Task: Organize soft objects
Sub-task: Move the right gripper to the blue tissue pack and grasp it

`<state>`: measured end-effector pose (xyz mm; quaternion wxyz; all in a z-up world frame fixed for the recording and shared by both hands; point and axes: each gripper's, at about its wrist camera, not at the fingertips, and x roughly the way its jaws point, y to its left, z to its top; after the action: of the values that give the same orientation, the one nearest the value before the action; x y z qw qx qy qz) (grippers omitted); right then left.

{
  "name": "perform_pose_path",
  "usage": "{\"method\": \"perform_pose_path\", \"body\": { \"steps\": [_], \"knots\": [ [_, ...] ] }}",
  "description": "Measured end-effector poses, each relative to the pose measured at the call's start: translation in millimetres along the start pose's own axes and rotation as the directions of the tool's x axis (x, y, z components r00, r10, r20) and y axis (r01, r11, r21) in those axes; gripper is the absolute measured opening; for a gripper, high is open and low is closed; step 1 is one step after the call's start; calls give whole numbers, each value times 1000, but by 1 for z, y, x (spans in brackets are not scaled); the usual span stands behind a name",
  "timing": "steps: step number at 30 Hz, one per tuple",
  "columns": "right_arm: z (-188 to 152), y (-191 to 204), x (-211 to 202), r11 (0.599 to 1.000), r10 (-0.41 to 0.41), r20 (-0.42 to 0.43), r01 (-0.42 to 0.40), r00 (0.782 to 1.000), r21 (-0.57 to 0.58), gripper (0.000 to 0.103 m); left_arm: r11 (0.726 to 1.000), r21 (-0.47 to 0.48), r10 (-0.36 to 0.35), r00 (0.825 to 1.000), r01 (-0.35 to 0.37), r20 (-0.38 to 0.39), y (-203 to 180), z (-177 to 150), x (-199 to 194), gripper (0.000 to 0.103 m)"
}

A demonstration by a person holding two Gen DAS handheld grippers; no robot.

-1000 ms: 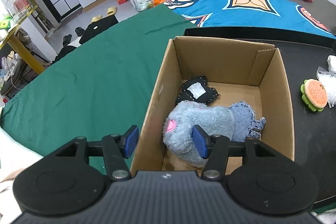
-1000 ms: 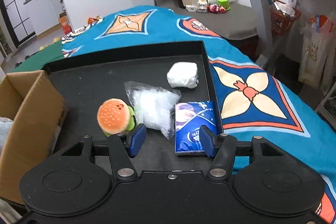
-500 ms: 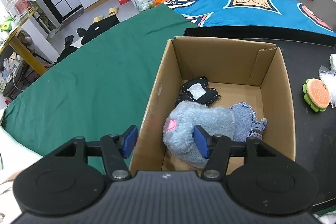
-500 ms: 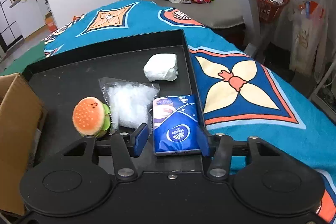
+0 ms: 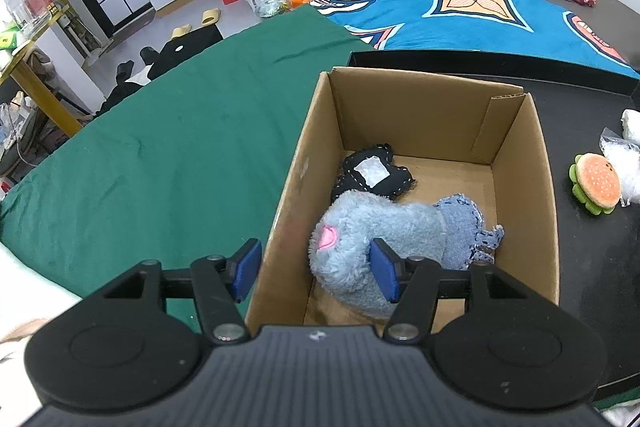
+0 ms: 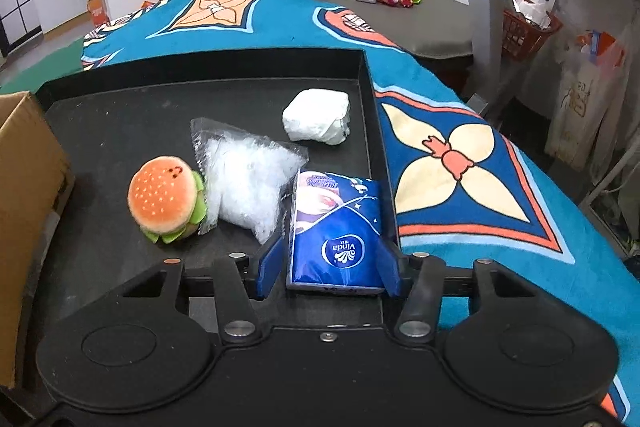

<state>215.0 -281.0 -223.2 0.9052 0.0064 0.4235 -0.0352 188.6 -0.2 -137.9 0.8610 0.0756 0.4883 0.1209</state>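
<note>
An open cardboard box point(image 5: 400, 115) holds a grey-blue plush point(image 5: 372, 227) and a black stitched cloth piece point(image 5: 372, 171). My left gripper point(image 5: 316, 267) is open over the box's near left corner. One finger is outside the wall, the other over the plush, and it holds nothing. On the black tray point(image 6: 120, 123) lie a burger plush point(image 6: 164, 195), a clear plastic bag point(image 6: 244, 179), a white bundle point(image 6: 318, 117) and a blue tissue pack point(image 6: 336, 219). My right gripper point(image 6: 330, 263) straddles the pack's near end. Its jaws are opening, with a sliver of gap at the left pad.
A green cloth point(image 5: 160, 155) covers the surface left of the box, and a blue patterned cloth point(image 6: 460, 163) lies right of the tray. The tray's right rim point(image 6: 374, 131) runs close beside the tissue pack. The box point(image 6: 24, 187) stands at the tray's left.
My right gripper has swung rightwards and come down around the tissue pack, which now sits between its jaws. The left gripper and the box contents have not moved.
</note>
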Motion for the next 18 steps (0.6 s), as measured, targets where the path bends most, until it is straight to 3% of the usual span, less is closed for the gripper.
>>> {"method": "perform_pose_path", "body": {
  "steps": [7,13,18],
  "knots": [
    [-5,8,-10,999,44,-14,-45,999,-18,48,1000,2,-2,1000,2,0,0,0,0,58],
    [-6,13,-20,999,25,26,-24,999,-43,62,1000,4,4,1000,-4,0,-1,0,0,58],
    [-4,7,-8,1000,22,-9,-22,1000,-5,62,1000,-2,6,1000,-7,-2,-1,1,1,58]
  ]
}}
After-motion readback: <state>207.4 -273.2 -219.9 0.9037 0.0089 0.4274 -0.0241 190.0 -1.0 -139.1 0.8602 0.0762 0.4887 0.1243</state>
